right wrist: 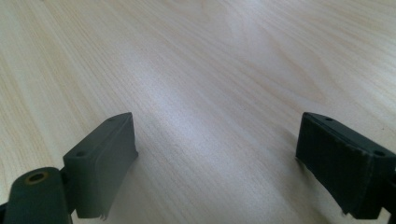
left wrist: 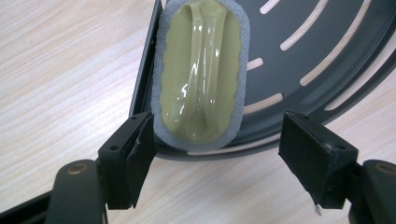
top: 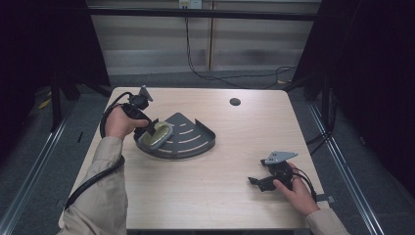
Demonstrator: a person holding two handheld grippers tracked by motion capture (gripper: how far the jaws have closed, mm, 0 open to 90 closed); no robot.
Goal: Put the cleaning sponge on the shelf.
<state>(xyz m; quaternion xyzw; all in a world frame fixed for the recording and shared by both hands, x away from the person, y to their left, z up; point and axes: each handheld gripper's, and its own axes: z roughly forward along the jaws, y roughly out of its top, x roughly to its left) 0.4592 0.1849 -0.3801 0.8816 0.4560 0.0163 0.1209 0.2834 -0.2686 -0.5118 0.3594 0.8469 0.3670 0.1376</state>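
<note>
A dark grey fan-shaped slotted tray (top: 195, 137) lies at the table's left centre. In its left corner rests a scrubber (top: 157, 135) with a glossy olive-green handle on a grey sponge pad. In the left gripper view the scrubber (left wrist: 201, 74) lies on the tray (left wrist: 327, 51) just beyond the jaws. My left gripper (top: 150, 128) hovers open at the scrubber's near end, its pads (left wrist: 140, 149) apart from the sponge. My right gripper (top: 254, 181) lies low on the table at the right front, open, with bare wood between its fingers (right wrist: 105, 158).
The wooden table (top: 225, 196) has a round cable hole (top: 235, 102) at the back centre. Black cables trail from both grippers. Dark metal frame rails run along both sides of the table.
</note>
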